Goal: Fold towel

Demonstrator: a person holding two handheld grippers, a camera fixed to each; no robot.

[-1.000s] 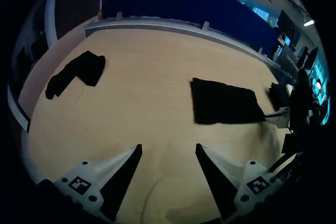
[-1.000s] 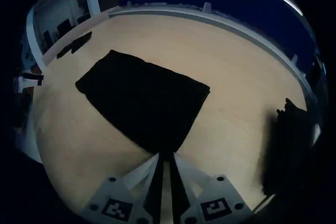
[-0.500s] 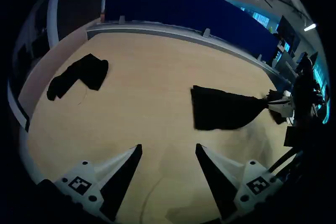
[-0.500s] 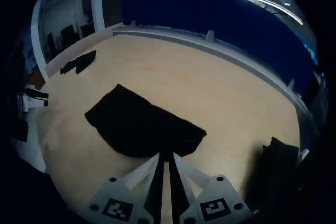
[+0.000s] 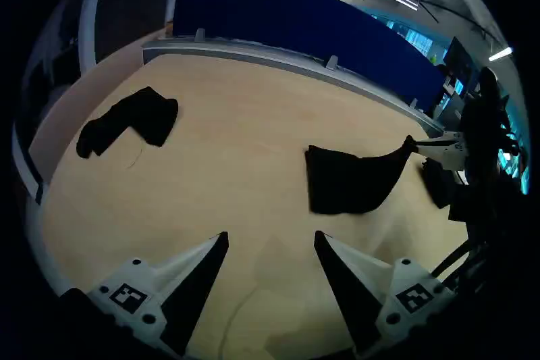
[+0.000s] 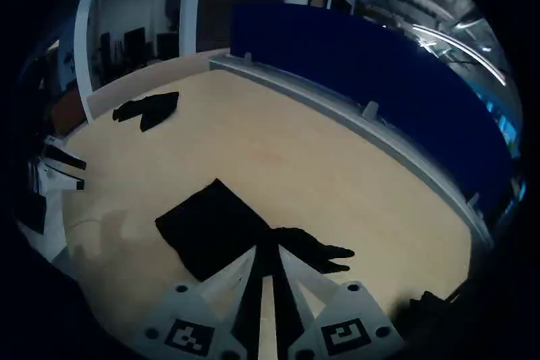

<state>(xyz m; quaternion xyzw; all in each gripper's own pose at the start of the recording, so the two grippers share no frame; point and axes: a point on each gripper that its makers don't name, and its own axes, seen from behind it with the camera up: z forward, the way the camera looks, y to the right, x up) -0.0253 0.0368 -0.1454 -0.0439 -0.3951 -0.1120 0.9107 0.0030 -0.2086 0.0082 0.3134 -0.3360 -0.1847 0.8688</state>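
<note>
Right claw (image 6: 268,255) is pinching a corner of the black towel (image 6: 209,232), fingers pressed together on the cloth. It is holding that corner off the tabletop (image 5: 236,123) while the rest is lying flat, probably to carry it across for a fold. Left claw (image 5: 270,242) is hovering spread and empty, well apart from the towel. Another dark cloth (image 5: 128,123) is lying far off. No readable writing is showing; the claws are carrying only square markers (image 5: 128,297).
</note>
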